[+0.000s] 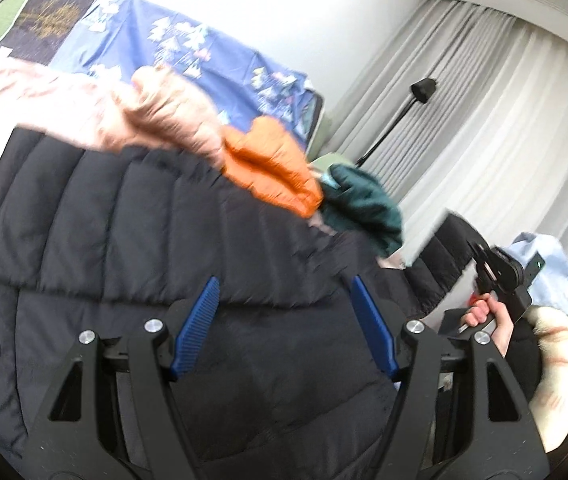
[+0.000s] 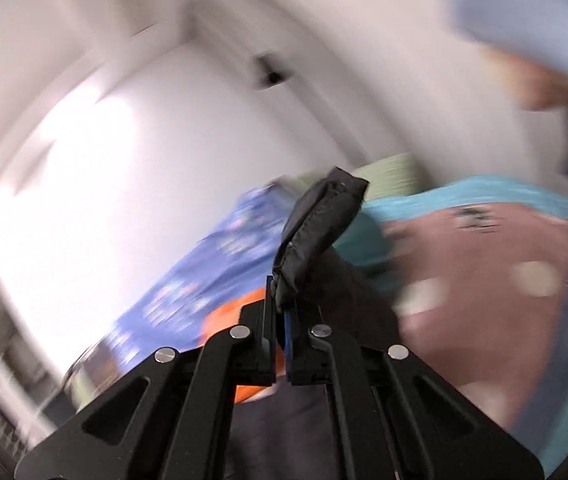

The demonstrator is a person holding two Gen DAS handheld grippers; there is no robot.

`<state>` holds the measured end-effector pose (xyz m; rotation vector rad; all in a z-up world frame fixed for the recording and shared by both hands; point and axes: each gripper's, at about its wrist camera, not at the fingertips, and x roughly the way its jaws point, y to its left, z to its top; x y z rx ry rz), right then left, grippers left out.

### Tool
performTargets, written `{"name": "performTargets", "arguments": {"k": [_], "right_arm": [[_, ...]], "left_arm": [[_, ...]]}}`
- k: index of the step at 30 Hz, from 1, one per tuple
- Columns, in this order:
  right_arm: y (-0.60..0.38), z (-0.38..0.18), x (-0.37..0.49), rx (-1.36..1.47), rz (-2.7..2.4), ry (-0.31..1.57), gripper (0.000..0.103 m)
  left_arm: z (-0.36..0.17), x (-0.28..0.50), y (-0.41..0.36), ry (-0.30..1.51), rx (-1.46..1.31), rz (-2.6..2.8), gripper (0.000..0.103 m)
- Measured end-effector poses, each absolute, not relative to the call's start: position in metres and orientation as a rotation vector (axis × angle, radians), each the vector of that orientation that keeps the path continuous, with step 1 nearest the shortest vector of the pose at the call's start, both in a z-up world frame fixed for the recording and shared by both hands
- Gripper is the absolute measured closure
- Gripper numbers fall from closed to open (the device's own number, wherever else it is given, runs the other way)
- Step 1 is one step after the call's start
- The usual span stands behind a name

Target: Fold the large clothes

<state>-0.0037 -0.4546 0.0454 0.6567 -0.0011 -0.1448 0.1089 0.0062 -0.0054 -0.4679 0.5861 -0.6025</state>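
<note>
A black quilted puffer jacket [image 1: 132, 232] lies spread under my left gripper [image 1: 284, 312], which is open and empty just above its fabric. In the left wrist view my right gripper [image 1: 496, 276] shows at the right, held in a hand and lifting a black edge of the jacket [image 1: 444, 256]. In the right wrist view my right gripper [image 2: 280, 308] is shut on a padded fold of the black jacket [image 2: 320, 224], which sticks up between the blue pads. That view is blurred.
A pink fluffy garment [image 1: 64, 108], an orange jacket [image 1: 272, 168] and a dark green garment [image 1: 364, 212] lie along the jacket's far edge. A blue patterned sheet [image 1: 188, 48] covers the bed behind. White curtains [image 1: 484, 120] and a black stand [image 1: 396, 120] are at the right.
</note>
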Motion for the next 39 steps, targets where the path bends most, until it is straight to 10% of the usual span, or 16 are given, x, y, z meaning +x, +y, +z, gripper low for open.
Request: {"name": "performTargets", "arguments": {"k": [16, 24, 29, 39], "right_arm": [[-0.124, -0.072, 0.092, 0.075, 0.568, 0.751, 0.096], [-0.117, -0.090, 0.090, 0.074, 0.581, 0.784, 0.096], [-0.116, -0.095, 0.083, 0.085, 0.573, 0.789, 0.093], [-0.143, -0.058, 0.065, 0.203, 0.628, 0.708, 0.048]], "left_arm": [[-0.072, 0.170, 0.051, 0.742, -0.772, -0.603, 0.028], [-0.091, 0.175, 0.066, 0.780, -0.802, -0.548, 0.030], [-0.100, 0.179, 0.071, 0.807, -0.815, -0.520, 0.091], [-0.055, 0.181, 0.106, 0.659, -0.813, -0.531, 0.097]]}}
